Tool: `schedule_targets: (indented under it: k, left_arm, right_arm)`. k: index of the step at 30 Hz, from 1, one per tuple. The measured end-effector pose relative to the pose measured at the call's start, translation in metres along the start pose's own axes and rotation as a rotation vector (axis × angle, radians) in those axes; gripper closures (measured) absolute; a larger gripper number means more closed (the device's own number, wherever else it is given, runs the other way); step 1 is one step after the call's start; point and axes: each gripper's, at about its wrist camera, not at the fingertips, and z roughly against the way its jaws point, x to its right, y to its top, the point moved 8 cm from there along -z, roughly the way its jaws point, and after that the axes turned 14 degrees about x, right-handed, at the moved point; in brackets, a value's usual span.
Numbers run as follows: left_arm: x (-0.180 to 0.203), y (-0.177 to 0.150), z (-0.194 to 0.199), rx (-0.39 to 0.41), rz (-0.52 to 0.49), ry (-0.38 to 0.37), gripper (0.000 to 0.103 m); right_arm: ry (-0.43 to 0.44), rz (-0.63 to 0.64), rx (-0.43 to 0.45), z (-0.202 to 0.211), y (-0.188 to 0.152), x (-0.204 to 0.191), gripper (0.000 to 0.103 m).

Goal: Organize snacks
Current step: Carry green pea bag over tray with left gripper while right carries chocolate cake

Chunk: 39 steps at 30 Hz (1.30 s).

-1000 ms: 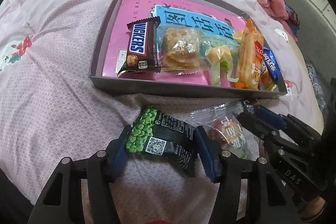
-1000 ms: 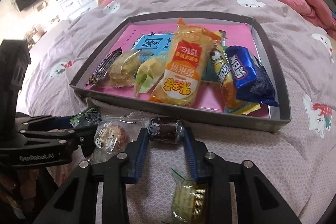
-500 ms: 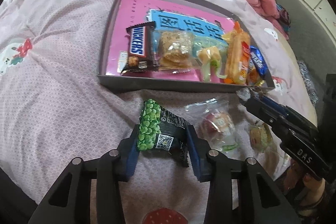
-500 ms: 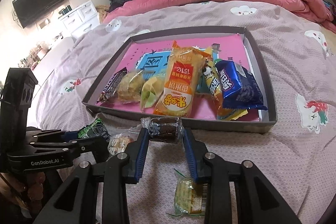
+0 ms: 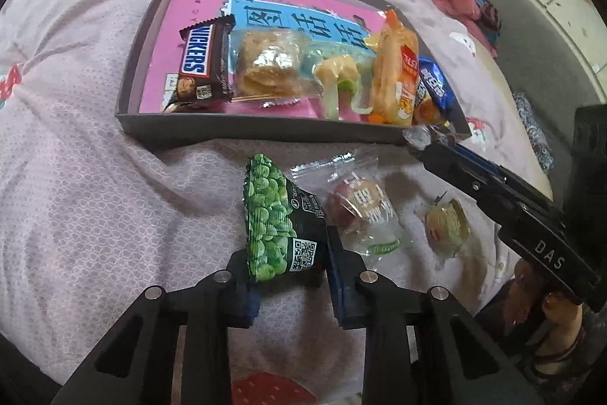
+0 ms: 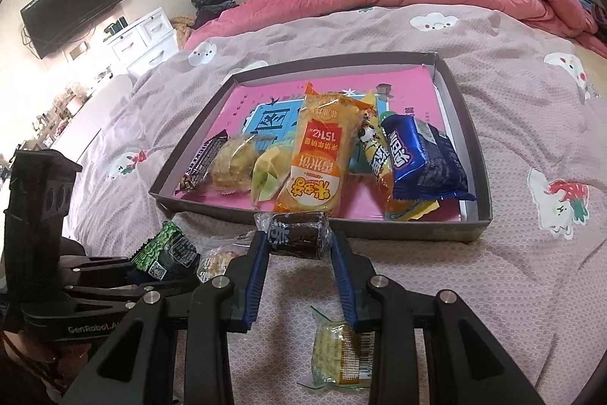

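Left gripper (image 5: 290,272), lower centre, has just been closing and now clamps the green pea-print foil packet (image 5: 279,222). Right gripper (image 6: 297,249), narrowly parted, pinches a dark brown wrapped cake roll (image 6: 297,234) just before the grey cardboard tray (image 6: 470,147), mid-frame on the mauve bedspread (image 6: 531,272).

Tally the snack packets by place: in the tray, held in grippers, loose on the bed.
In tray: 6
Held: 2, pea pack in left gripper, dark roll in right gripper
Loose on bed: 2, clear pack, yellow pack
Total: 10
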Motion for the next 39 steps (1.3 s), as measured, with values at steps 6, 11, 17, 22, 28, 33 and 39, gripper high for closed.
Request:
schedule_targets:
  k: [6, 11, 17, 22, 28, 33, 39]
  left_arm:
    - [-0.003, 0.014, 0.017, 0.06, -0.011, 0.007, 0.077]
    - [-0.003, 0.034, 0.037, 0.129, -0.012, 0.015, 0.077]
    - [-0.012, 0.053, 0.056, 0.187, 0.016, 0.028, 0.077]
    - [-0.015, 0.064, 0.066, 0.221, 0.028, 0.037, 0.077]
    - [-0.01, 0.082, 0.076, 0.28, 0.0, 0.067, 0.077]
    - [-0.004, 0.096, 0.081, 0.319, -0.027, 0.082, 0.077]
    - [0.003, 0.107, 0.079, 0.346, -0.057, 0.098, 0.077]
  right_arm:
    - [0.007, -0.008, 0.04, 0.007, 0.008, 0.0, 0.069]
    - [0.009, -0.013, 0.078, 0.014, 0.017, 0.0, 0.069]
    - [0.0, -0.018, 0.132, 0.023, 0.03, 0.003, 0.069]
    - [-0.008, -0.013, 0.185, 0.033, 0.042, 0.005, 0.069]
    - [-0.022, -0.027, 0.213, 0.038, 0.051, 0.012, 0.069]
    - [-0.045, -0.04, 0.243, 0.044, 0.057, 0.019, 0.069]
    - [-0.056, -0.049, 0.279, 0.05, 0.065, 0.026, 0.069]
